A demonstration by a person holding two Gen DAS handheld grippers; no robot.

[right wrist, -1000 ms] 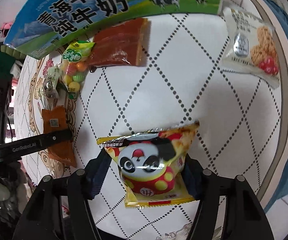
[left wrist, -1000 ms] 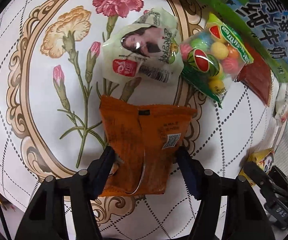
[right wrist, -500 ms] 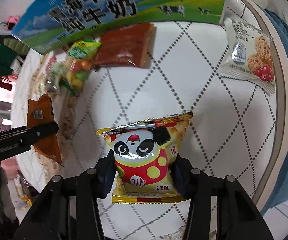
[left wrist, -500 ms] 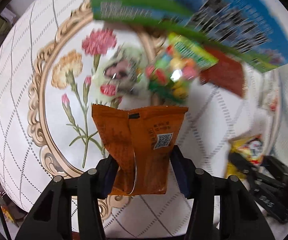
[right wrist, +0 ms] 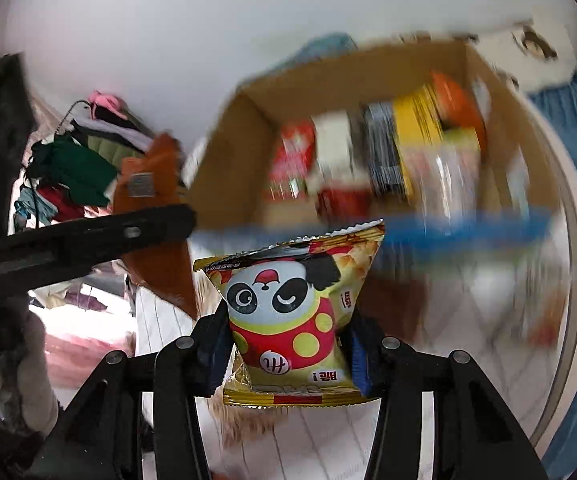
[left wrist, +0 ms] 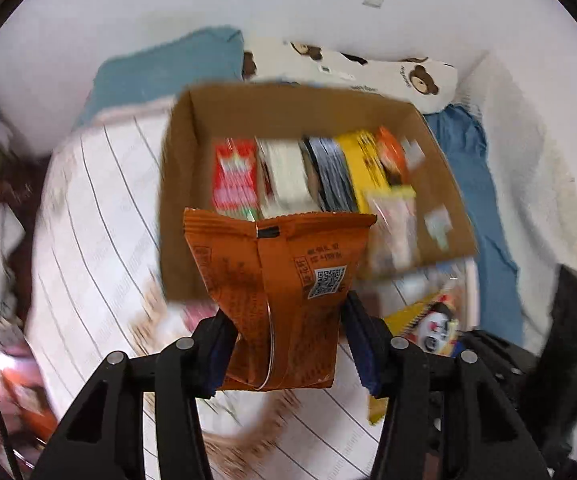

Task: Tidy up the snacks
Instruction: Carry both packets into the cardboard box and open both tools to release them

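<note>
The left gripper (left wrist: 286, 344) pinches an orange bag (left wrist: 280, 292) between its two fingers. The bag is off the surface, and its top edge sits in front of the near wall of a brown box (left wrist: 180, 184). A small square code shows on the bag.

The right gripper (right wrist: 286, 354) pinches a yellow panda bag (right wrist: 288, 312) the same way, low on both sides. This bag is up in the air too, in front of the box (right wrist: 228, 152).

The box is open at the top. Inside it, snack packs stand side by side in a row: a red pack (left wrist: 234, 184), a white one (left wrist: 286, 178), a dark striped one (left wrist: 334, 178) and a yellow one (left wrist: 364, 168). They are blurry, so their words cannot be read.

The box sits on a white surface (left wrist: 88, 216) with thin dark lines. In the right view the left gripper comes in from the left side with the orange bag (right wrist: 150, 184). A blue cloth (left wrist: 472, 168) lies beside the box.
</note>
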